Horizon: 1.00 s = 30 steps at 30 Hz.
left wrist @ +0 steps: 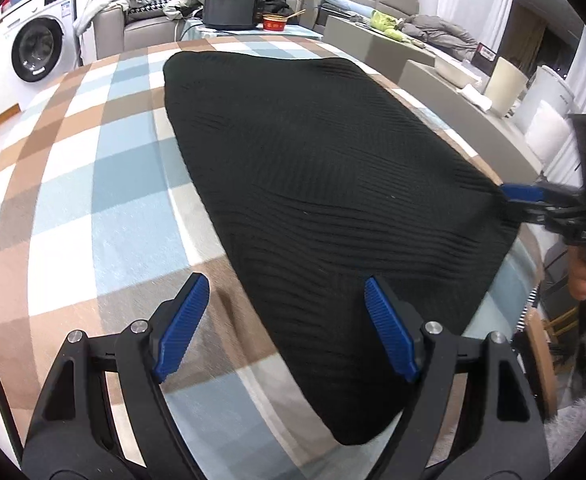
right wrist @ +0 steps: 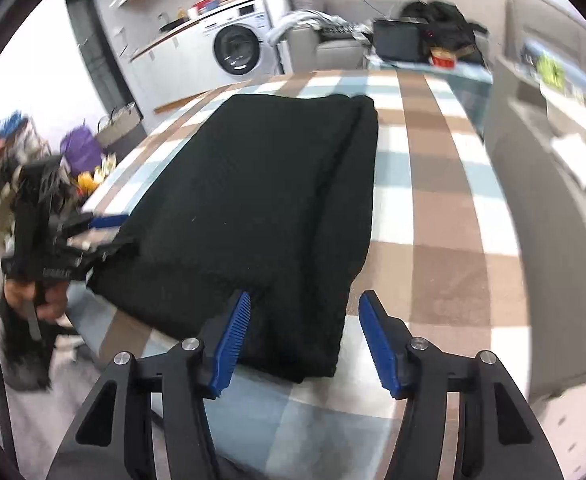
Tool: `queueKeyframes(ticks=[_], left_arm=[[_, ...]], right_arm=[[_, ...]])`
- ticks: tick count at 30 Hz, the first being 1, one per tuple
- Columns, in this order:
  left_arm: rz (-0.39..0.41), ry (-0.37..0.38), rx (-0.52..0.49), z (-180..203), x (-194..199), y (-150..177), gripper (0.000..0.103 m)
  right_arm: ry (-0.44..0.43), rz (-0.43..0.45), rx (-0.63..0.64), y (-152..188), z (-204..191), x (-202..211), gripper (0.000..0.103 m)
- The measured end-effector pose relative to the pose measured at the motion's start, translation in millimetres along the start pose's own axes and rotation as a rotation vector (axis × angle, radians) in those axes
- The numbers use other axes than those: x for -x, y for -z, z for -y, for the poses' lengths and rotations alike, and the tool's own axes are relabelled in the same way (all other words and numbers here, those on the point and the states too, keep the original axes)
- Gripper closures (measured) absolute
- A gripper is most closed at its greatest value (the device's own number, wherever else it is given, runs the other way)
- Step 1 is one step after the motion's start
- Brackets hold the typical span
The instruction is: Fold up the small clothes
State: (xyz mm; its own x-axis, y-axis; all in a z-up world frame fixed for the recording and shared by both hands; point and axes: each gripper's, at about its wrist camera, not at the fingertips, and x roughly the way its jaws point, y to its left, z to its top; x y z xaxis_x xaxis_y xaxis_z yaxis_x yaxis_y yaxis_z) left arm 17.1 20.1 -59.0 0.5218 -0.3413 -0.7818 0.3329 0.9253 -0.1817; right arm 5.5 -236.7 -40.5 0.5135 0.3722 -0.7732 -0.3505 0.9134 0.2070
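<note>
So the black ribbed knit (left wrist: 313, 208) is lying flat on the worktop (left wrist: 93, 184), the one with the blue, brown and white check cloth, and it runs from the near edge most of the way toward the far edge. It looks like it's already been doubled lengthwise, since the right wrist view shows a stacked seam running along its right side. Both sets of tongs are spread with nothing between the pads. The left tongs (left wrist: 285, 320) hover over the near left corner of the knit, one pad above the cloth and the other above bare check. The right tongs (right wrist: 305, 332) sit over the near right corner with the fabric edge roughly between the open pads but not pinched. My read is that the next bit is grabbing those two near corners and carrying them toward the far edge to halve the piece. To do that well, I'd come down low enough that each lower pad slides under every layer, not just the top one, or the fold will split open when lifted. Pinch right at the corners, keep both hands level with each other, and lift only a little so the far half stays put. Then lay the near edge square on the far one and check that the side edges line up before letting go.
</note>
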Motion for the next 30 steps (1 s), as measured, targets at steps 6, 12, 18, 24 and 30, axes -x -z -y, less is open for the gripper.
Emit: queueKeyframes(ticks=[6,12,18,24,30], left_arm=[[-0.004,0.007,-0.05,12.3,-1.0,7.4,0.051],[0.034,-0.066,-0.041,-3.4,-4.4,-11.3,0.077],[0.059,-0.184,0.012,-46.1,-26.4,-54.2,0.076],[0.084,-0.181,0.094,-80.2,-31.7,-71.3,0.076],[0.143,-0.208,0.094,-78.3,-11.4,-57.2,0.057]], right_arm=[[-0.06,-0.012,-0.031,-0.8,-3.2,-31.1,0.063],[-0.047,0.006,0.002,-17.5,-16.5,-47.2,0.07],[-0.033,0.023,0.001,-65.0,-34.6,-87.3,0.07],[-0.003,0.048,0.028,-95.1,-46.5,-114.0,0.068],[0.016,0.12,0.019,-92.9,-34.9,-87.7,0.034]])
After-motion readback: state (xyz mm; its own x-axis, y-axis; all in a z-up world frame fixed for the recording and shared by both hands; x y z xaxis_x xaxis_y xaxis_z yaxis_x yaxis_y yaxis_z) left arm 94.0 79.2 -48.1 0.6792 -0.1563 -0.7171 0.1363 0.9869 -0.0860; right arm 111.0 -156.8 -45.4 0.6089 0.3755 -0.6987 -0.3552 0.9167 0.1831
